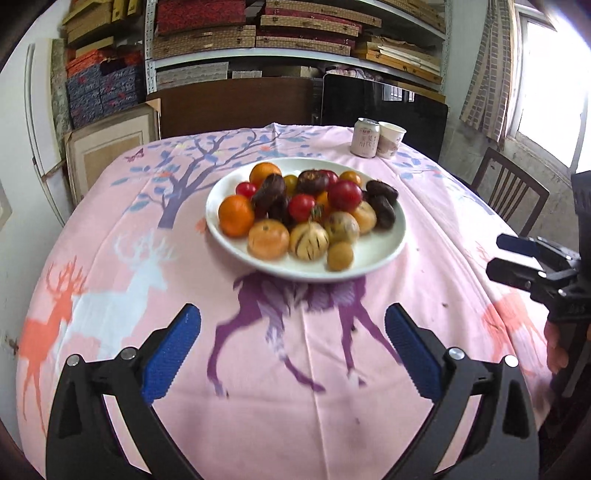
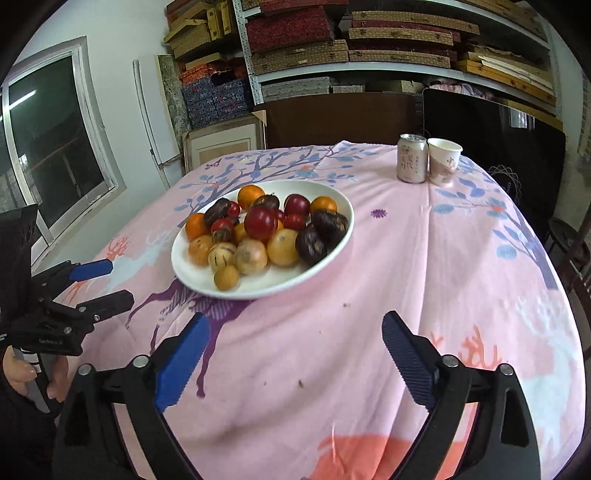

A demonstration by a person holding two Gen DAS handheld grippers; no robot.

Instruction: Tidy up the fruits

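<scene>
A white plate point(image 1: 384, 251) stands mid-table, heaped with mixed fruit: oranges point(image 1: 236, 215), red tomatoes point(image 1: 344, 195), dark purple fruits point(image 1: 384, 214) and striped yellow melons point(image 1: 308, 242). It also shows in the right wrist view point(image 2: 332, 254). My left gripper point(image 1: 293, 332) is open and empty, short of the plate's near rim. My right gripper point(image 2: 295, 343) is open and empty, near and right of the plate. Each gripper shows in the other's view, the right point(image 1: 496, 254) and the left point(image 2: 118, 282).
A drink can point(image 1: 365, 137) and a paper cup point(image 1: 390, 139) stand at the far right of the pink deer-print tablecloth point(image 1: 258, 398). A wooden chair point(image 1: 511, 190) is off the right edge. Shelves of boxes point(image 1: 258, 33) stand behind the table.
</scene>
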